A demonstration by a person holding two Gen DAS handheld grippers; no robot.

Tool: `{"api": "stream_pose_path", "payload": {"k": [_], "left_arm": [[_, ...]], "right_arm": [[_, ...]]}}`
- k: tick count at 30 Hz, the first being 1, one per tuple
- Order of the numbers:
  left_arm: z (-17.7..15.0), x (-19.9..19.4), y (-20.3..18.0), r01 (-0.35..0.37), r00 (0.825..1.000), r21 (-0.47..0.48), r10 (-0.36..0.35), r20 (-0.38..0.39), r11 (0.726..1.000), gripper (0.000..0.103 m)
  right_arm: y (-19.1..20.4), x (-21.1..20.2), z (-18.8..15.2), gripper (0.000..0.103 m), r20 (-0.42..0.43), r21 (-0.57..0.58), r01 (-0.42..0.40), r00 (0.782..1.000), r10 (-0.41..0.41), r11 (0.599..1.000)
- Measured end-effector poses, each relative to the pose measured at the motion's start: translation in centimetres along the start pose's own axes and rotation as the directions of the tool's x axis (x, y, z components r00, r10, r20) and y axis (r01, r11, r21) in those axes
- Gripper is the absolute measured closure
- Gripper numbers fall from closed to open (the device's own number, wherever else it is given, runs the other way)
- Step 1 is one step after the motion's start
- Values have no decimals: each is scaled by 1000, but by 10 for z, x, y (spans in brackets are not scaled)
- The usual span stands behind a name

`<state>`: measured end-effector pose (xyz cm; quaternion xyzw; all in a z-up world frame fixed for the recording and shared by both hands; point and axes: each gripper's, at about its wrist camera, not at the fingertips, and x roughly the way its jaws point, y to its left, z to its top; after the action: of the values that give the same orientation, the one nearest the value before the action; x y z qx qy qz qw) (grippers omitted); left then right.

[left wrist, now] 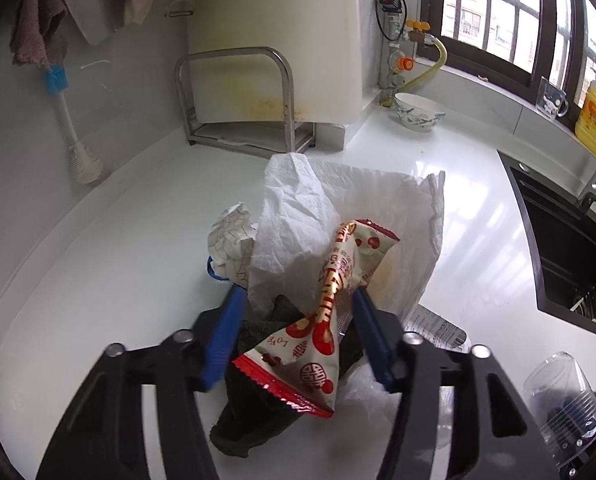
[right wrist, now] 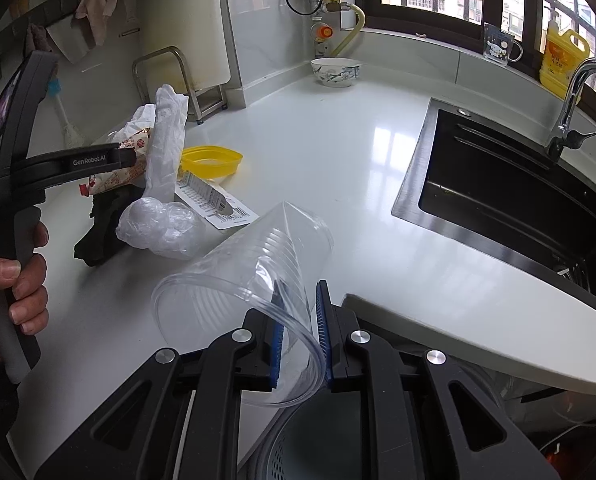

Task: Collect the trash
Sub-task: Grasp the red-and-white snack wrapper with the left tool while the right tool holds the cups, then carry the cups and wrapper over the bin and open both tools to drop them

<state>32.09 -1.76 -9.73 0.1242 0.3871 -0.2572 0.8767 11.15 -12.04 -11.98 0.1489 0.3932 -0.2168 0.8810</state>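
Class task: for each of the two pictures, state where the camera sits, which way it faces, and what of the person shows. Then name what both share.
Left wrist view: sits on the left tongs, looking down along them at a snack wrapper on the trash heap; no hand shows.
Right wrist view: sits on the right tongs, facing the counter and sink, pinching a clear cup; the person's left hand shows.
Shared: wrapper, cup, bowl, sink.
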Motion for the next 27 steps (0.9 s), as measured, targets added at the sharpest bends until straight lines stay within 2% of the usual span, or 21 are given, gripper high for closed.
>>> {"api": "stream_pose_path", "payload": {"k": [1, 4, 11, 16, 20, 27], "left_arm": [[-1, 2, -1, 11, 1000, 2, -11, -16, 1000, 75], [-3, -2, 2, 39, 999, -16, -39, -13, 999, 79], [-2, -35, 15, 14, 1000, -58, -13, 23, 998, 79], [-10, -69, 16, -4, 999, -54, 6, 40, 999, 79], [-24, -97, 4, -20, 999, -29, 21, 31, 999, 79], [-51, -135, -37, -1, 1000, -20, 1, 19, 1000, 79]], "right_arm": [[0, 0, 0, 88, 2, 1, 0, 1000, 0, 1000], [-2, -2, 0, 88, 6, 4, 3, 1000, -3, 1000], [-5, -11, 3, 88, 20, 16, -9, 1000, 9, 1000], [-9, -25, 2, 88, 35, 14, -36, 999, 35, 999], [-16, -38, -1, 88, 36, 3, -59, 998, 59, 998], [-37, -63, -12, 88, 10, -8, -104, 995, 104, 995]]}}
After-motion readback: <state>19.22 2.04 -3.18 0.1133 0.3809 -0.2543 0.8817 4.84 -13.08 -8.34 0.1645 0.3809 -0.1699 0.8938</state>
